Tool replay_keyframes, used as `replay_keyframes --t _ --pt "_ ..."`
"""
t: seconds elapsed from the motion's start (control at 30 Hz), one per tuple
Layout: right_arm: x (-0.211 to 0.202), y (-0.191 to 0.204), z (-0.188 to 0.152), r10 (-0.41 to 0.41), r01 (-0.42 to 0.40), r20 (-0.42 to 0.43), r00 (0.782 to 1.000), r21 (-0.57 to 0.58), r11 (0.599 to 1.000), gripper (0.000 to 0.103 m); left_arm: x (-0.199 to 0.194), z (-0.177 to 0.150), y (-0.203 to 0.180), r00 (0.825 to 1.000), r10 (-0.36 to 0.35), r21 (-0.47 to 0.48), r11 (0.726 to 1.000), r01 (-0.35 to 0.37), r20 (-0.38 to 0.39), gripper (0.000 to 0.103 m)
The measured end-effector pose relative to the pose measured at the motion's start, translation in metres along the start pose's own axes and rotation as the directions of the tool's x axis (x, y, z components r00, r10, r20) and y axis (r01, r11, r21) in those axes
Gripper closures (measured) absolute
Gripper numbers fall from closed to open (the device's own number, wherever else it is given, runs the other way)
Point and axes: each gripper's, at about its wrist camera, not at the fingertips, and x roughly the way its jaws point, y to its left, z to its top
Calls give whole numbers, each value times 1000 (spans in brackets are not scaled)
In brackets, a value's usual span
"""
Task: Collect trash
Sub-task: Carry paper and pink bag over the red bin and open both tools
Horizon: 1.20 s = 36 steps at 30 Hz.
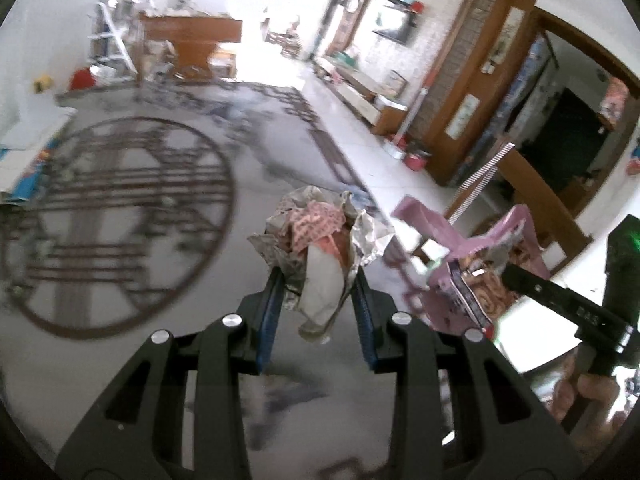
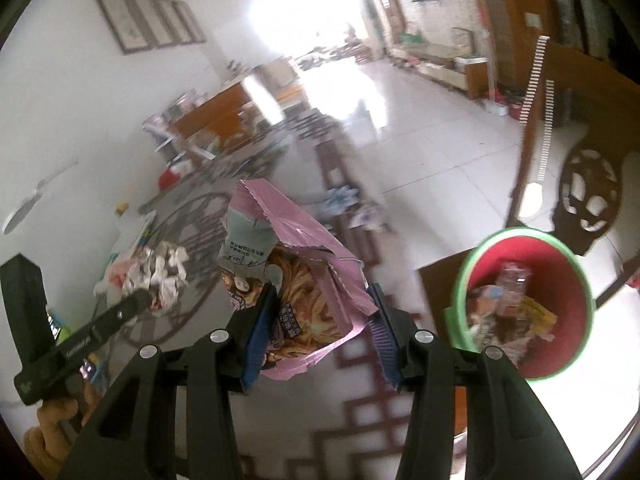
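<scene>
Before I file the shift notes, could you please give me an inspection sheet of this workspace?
Surface: glossy table top with dark round pattern.
Job's things: crumpled foil wrapper; pink snack bag; red bin with green rim, already holding trash.
Clutter: more scraps further along the table.
Grippers: left gripper shut on the wrapper; right gripper shut on the bag.
Cables: nothing seen.
Surroundings: tiled floor, wooden chair.

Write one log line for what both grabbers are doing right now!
left gripper: shut on crumpled wrapper | right gripper: shut on pink snack bag | bin: holds trash
</scene>
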Motion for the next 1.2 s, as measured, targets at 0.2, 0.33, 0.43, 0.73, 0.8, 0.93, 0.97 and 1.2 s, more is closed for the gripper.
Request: replay_keyframes --t 0.2,0.33,0.43,0.73,0.8,0.93,0.97,1.2 --pt "-15 -64 -9 -84 75 55 995 144 987 58 45 -6 -54 991 -87 60 994 93 -104 70" --pt "-20 -103 -16 -135 117 66 989 225 967 58 78 -9 -98 978 -142 125 979 162 -153 69" --pt "-28 -136 -23 -177 149 68 982 296 944 58 111 -13 -130 954 -205 130 963 236 -218 69" --pt "-42 -196 -25 -325 275 70 943 384 881 57 171 -31 -217 932 -206 331 894 303 -298 65" --pt "-40 -201 -25 -359 306 69 931 389 869 54 174 -31 -223 938 -200 357 886 296 -283 48" --pt "-26 -209 -21 -362 320 40 931 384 866 36 166 -27 -224 949 -221 378 878 294 -224 23" --pt "-24 -209 -19 -361 321 36 932 382 867 36 163 -25 -221 952 -220 383 878 289 -214 21" --pt "-25 -157 -4 -327 284 85 941 328 901 25 96 0 -180 979 -203 387 903 187 0 5"
